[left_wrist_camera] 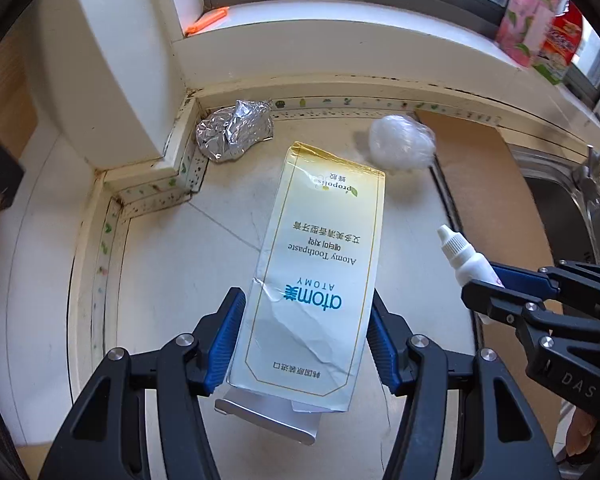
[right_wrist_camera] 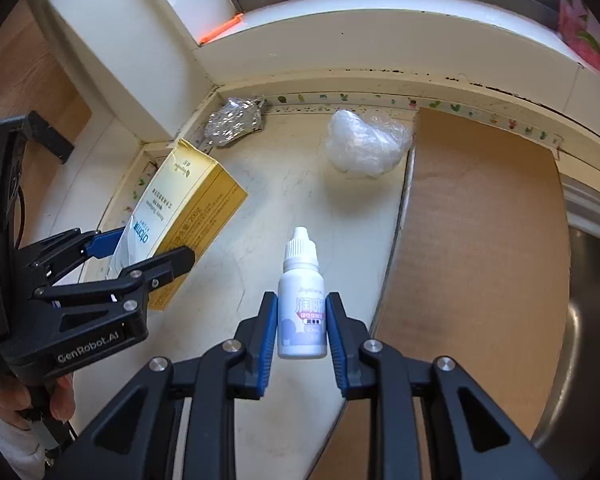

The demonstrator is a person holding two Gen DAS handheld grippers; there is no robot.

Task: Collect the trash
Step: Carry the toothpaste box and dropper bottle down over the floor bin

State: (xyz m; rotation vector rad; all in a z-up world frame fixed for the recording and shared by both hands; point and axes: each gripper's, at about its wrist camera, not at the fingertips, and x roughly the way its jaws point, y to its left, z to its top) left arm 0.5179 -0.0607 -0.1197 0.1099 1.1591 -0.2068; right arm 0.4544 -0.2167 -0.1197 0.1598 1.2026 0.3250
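In the left wrist view, the left gripper (left_wrist_camera: 306, 334) clamps its blue pads on both long edges of a creased white-and-yellow cardboard toothpaste box (left_wrist_camera: 320, 256), held above the cream countertop (left_wrist_camera: 172, 264) with its long axis running straight away from the camera toward a crumpled silver foil wad (left_wrist_camera: 236, 130) and a scrunched clear plastic ball (left_wrist_camera: 402, 142) by the back wall. In the right wrist view, the right gripper (right_wrist_camera: 302, 338) grasps a small white plastic dropper bottle (right_wrist_camera: 302, 304) by its sides, its long axis in line with the fingers and its ribbed cap pointing away toward the plastic ball, beside a brown cardboard sheet (right_wrist_camera: 484, 232).
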